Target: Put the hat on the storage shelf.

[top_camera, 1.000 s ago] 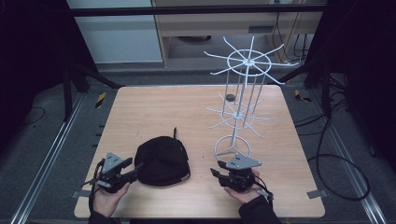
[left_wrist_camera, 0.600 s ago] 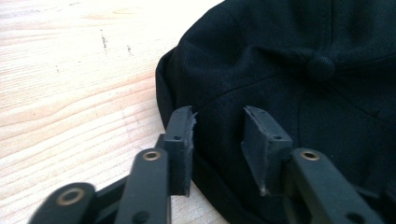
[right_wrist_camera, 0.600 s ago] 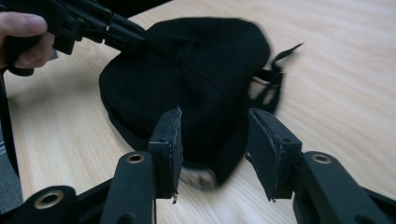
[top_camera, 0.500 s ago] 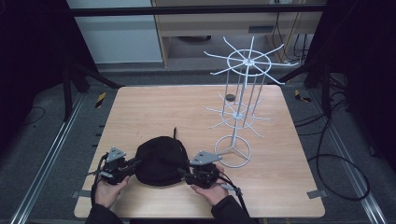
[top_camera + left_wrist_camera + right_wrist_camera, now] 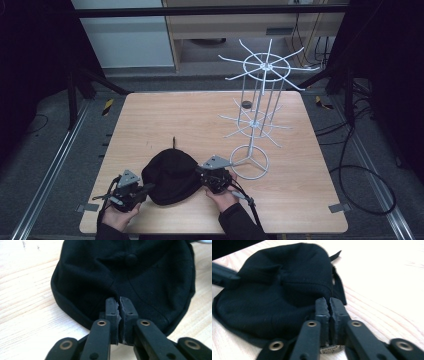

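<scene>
Jaws just closed, each hand-held gripper [image 5: 150, 189] [image 5: 200, 172] pinching black cap [image 5: 172, 172]

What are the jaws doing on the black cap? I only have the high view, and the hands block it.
Observer: Left gripper is shut, its pads pinching a fold of the black cap at its near edge.
Operator: Right one?
Observer: Right gripper has just been closing; its pads now meet on the cap's rim, with cloth pulled up between them.
Operator: Any detail on the crown?
Observer: A small cloth button sits at the top, with seams running out from it.
</scene>
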Available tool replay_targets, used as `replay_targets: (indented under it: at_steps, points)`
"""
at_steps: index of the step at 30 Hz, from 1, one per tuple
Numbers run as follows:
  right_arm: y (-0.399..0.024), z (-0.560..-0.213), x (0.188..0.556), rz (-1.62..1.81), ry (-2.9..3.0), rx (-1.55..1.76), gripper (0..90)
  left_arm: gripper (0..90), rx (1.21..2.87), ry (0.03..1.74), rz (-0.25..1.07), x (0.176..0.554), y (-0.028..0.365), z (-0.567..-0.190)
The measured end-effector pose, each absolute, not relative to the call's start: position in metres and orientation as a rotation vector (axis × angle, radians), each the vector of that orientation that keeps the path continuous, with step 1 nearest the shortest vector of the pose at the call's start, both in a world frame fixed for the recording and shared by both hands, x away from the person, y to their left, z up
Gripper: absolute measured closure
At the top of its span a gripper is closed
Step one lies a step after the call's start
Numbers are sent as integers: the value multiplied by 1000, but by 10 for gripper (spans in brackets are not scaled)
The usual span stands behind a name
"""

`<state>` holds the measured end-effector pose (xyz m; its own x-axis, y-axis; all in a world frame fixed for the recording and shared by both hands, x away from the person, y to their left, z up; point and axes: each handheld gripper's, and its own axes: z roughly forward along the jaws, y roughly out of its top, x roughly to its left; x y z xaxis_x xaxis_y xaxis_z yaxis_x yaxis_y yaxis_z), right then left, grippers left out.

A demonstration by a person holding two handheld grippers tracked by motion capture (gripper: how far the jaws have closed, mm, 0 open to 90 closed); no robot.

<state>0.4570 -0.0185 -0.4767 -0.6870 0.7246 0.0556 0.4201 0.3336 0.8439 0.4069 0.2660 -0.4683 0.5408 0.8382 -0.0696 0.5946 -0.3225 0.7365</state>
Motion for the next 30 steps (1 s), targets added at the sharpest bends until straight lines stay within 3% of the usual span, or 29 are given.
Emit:
replay_targets:
  at_steps: [7, 16, 23, 30]
  points:
    - [-47, -459, 448, 1346, 2206, 1011, 711, 666, 1967, 1080, 502, 404, 267, -443]
    - [-103, -453, 428, 1327, 2166, 1052, 595, 498, 2019, 941, 549, 430, 243, -426]
    - [-154, -452, 417, 1304, 2116, 1118, 532, 428, 2091, 913, 530, 455, 224, -430]
    - [-204, -458, 408, 1243, 2026, 1221, 495, 423, 2159, 871, 506, 467, 220, -438]
